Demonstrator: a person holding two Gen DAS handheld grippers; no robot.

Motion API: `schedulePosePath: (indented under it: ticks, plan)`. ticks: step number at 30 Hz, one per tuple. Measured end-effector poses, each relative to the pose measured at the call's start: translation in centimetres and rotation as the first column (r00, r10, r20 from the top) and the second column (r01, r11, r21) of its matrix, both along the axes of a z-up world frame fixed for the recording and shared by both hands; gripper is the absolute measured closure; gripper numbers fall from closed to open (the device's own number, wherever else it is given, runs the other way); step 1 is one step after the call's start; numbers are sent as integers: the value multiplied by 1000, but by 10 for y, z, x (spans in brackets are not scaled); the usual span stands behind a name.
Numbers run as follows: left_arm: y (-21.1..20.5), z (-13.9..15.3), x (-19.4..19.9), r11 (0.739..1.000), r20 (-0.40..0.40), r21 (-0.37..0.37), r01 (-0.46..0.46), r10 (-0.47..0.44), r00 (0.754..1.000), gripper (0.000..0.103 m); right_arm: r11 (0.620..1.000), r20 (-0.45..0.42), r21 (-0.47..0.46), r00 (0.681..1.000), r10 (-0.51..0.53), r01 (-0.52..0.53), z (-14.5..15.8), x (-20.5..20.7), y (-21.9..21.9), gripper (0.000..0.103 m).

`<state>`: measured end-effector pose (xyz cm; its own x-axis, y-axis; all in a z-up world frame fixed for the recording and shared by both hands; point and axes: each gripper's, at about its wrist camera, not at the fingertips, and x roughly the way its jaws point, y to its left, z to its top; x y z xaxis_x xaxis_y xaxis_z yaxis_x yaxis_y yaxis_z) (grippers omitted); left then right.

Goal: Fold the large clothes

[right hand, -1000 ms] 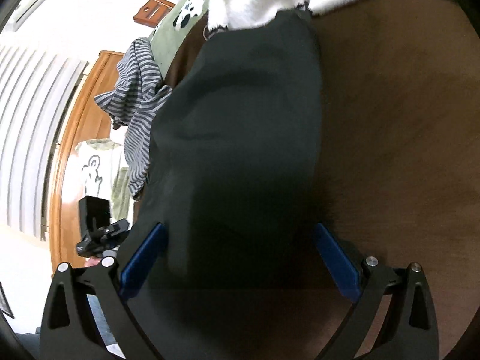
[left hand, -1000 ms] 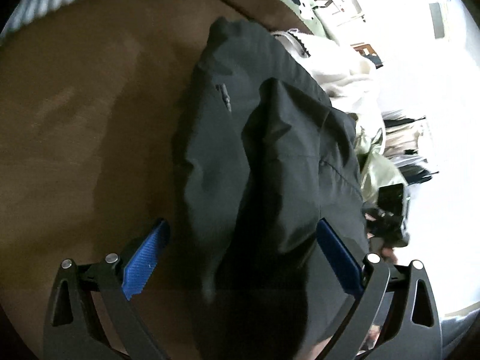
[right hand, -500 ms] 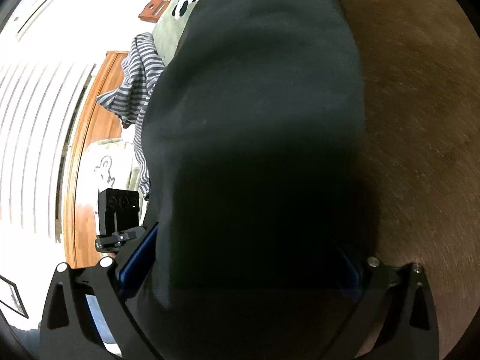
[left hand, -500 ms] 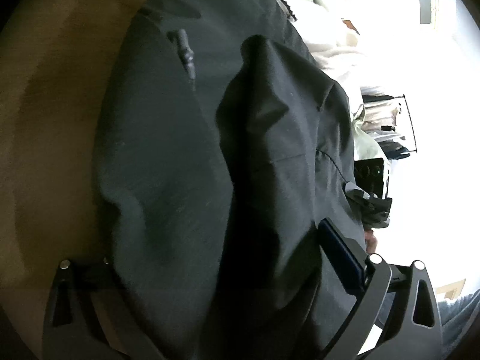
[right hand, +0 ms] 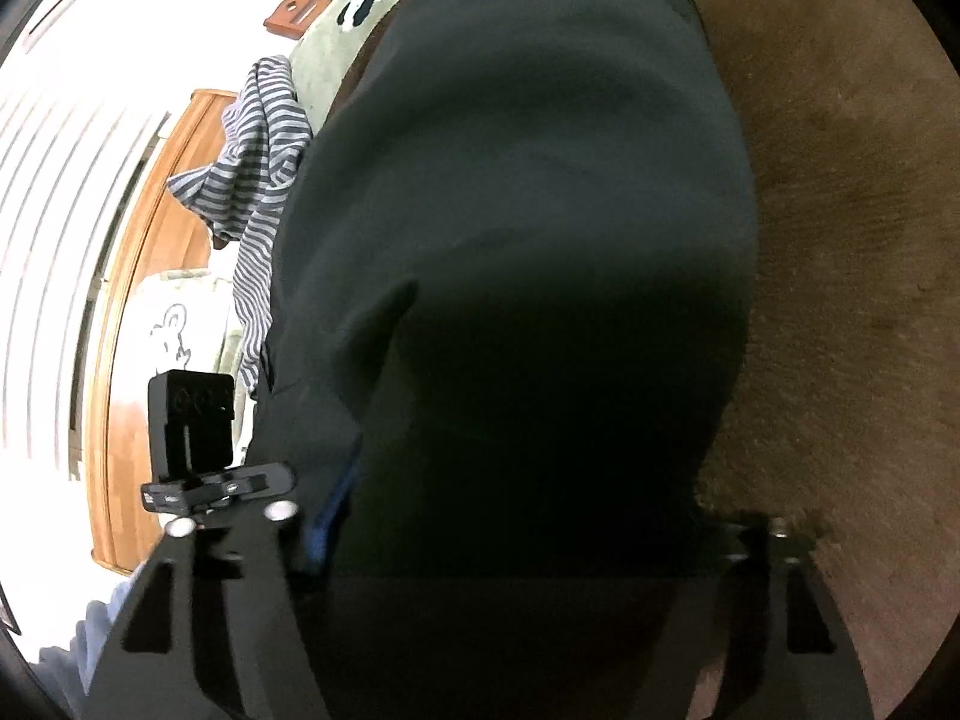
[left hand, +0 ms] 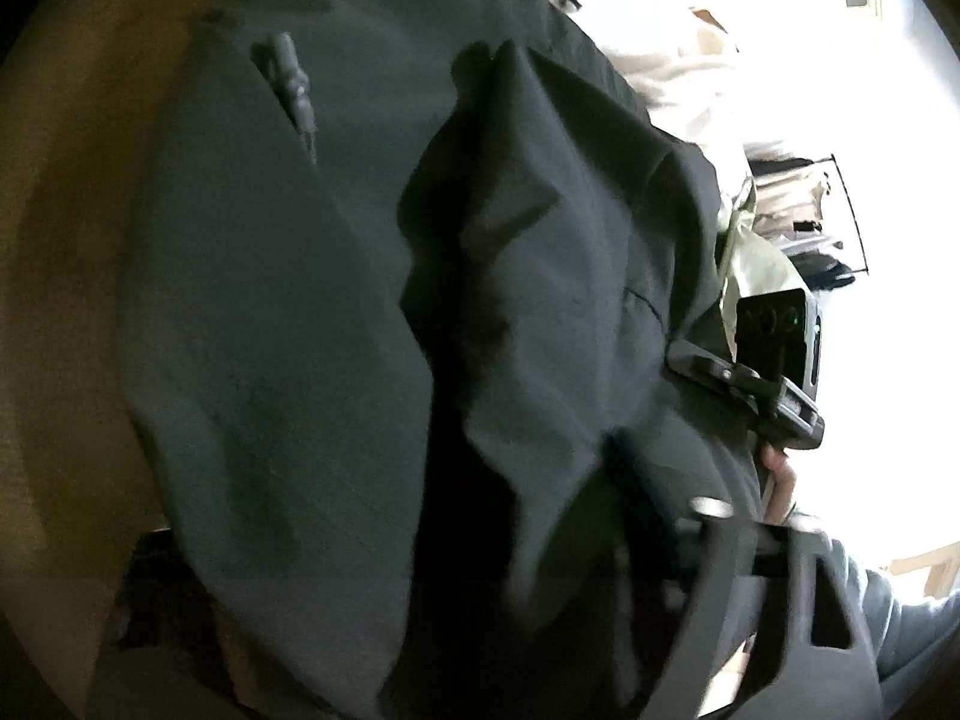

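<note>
A dark garment (left hand: 336,300), folded lengthwise with a zip pull (left hand: 291,84) on top, lies on a brown surface (left hand: 66,276) and fills both views (right hand: 528,240). My left gripper (left hand: 420,612) sits low over the near end of the cloth, which lies between the fingers and hides the pads. My right gripper (right hand: 516,546) sits at the other end, its jaws wide apart with cloth between them. One blue pad (right hand: 321,525) shows at the left; the right pad is hidden. Each gripper shows in the other's view (left hand: 774,372) (right hand: 198,444).
A white fleecy garment (left hand: 678,54) lies beyond the dark one. A striped grey garment (right hand: 258,162) lies at the left of the right wrist view, by a green spotted cloth (right hand: 360,6) and a wooden frame (right hand: 144,276). Brown surface (right hand: 852,240) shows at the right.
Both grippers have come down and forward onto the dark garment, which now covers the fingers. The left gripper's blue pads, visible a second ago, are hidden under cloth.
</note>
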<state>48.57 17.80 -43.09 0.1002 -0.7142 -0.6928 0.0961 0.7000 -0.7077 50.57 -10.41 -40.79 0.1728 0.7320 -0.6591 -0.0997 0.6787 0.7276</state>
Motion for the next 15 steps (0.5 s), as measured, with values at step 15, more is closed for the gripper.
schedulePosePath:
  ticks: [15]
  plan:
    - [-27, 61, -15, 994, 190, 104, -27, 7, 982, 80, 999, 145, 13, 988, 46, -49, 57, -10, 3, 80]
